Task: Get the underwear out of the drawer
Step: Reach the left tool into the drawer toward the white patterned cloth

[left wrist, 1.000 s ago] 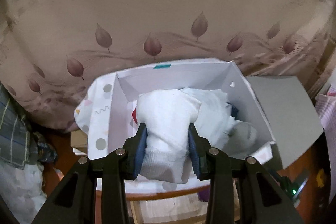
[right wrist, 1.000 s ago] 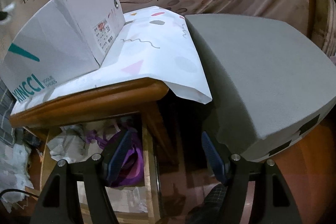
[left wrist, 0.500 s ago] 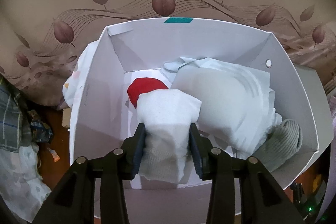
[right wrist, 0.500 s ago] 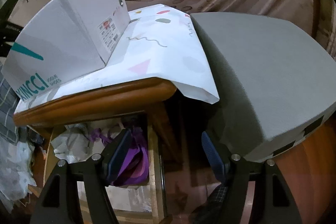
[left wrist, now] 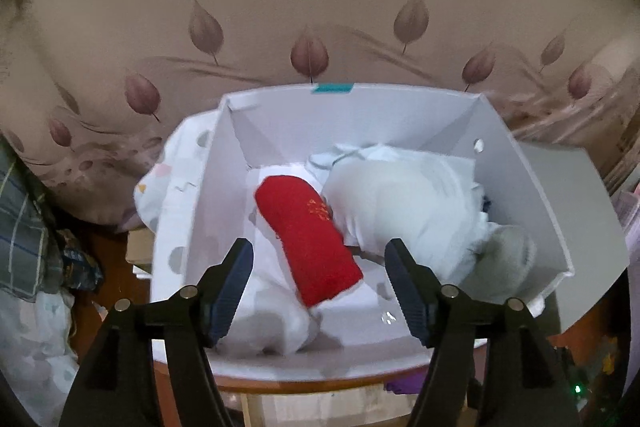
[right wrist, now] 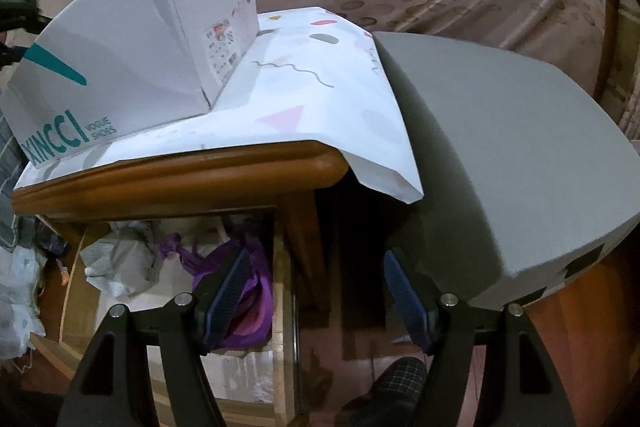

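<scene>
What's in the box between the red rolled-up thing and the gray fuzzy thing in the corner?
In the left wrist view, a big pale white bundle of clothes fills the gap between the red roll and the gray knit piece.

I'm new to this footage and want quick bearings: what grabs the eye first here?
A bright red rolled cloth lies in the open white shoe box, beside pale bundled garments. The left gripper hovers over it, jaws opening, gripping nothing.
</scene>
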The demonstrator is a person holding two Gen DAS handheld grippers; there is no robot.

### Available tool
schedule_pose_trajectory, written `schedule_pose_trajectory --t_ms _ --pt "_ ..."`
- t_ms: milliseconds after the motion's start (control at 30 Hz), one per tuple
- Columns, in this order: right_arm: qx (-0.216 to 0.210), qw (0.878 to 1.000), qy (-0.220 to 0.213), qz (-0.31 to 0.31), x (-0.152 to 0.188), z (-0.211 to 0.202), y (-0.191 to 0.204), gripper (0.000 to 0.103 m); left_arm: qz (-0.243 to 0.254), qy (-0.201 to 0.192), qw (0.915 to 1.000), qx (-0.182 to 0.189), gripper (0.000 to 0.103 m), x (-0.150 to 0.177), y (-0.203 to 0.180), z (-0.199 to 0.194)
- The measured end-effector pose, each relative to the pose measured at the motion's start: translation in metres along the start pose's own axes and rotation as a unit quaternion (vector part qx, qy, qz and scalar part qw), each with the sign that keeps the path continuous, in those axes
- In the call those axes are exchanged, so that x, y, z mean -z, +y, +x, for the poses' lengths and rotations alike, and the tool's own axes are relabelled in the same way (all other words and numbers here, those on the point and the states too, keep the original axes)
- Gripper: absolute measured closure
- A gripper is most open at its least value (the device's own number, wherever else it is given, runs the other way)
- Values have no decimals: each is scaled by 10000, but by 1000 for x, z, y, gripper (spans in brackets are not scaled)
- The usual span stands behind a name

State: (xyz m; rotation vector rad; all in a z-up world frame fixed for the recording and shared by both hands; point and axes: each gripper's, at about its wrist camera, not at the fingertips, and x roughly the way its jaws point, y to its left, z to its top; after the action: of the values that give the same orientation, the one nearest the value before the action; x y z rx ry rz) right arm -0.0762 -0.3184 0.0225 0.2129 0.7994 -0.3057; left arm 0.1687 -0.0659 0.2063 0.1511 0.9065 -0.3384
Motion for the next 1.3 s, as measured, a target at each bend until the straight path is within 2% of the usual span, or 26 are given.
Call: schedule_pose_trajectory --t_ms 167,233,367,500,667,800,867,900,1067,1167,1300 --pt "31 10000 41 25 1 2 -1 31 338 -433 9982 -235 29 42 5 -53" --pt "26 10000 37 31 1 2 -1 31 544 -541 9967 -247 28 71 9 -70" --pt "113 9999 23 2 1 3 -1 31 1006 -340 9939 -287 27 126 15 -71" --pt "119 9999 43 80 0 4 -2 31 1713 102 9834 -593 27 181 11 -35" --pt "160 9999 58 17 1 6 1 31 2264 298 9700 -830 29 226 2 16" --pt "159 9998 103 -33 2 8 4 31 3028 355 9459 -1110 32 251 -11 61" --pt "156 9998 125 -21 2 9 4 31 3276 540 9369 -1092 34 255 -15 82" --pt "146 9998 127 -17 2 9 3 31 3344 637 9334 -1135 38 256 -16 95" --pt "127 9998 153 -29 2 10 5 31 3600 994 9224 -980 38 256 -20 139" --pt "93 9998 171 -85 3 10 9 31 3616 1165 9209 -878 38 257 -23 160" --pt "68 9996 187 -189 3 11 14 31 3768 1345 9127 -832 38 260 -27 182"
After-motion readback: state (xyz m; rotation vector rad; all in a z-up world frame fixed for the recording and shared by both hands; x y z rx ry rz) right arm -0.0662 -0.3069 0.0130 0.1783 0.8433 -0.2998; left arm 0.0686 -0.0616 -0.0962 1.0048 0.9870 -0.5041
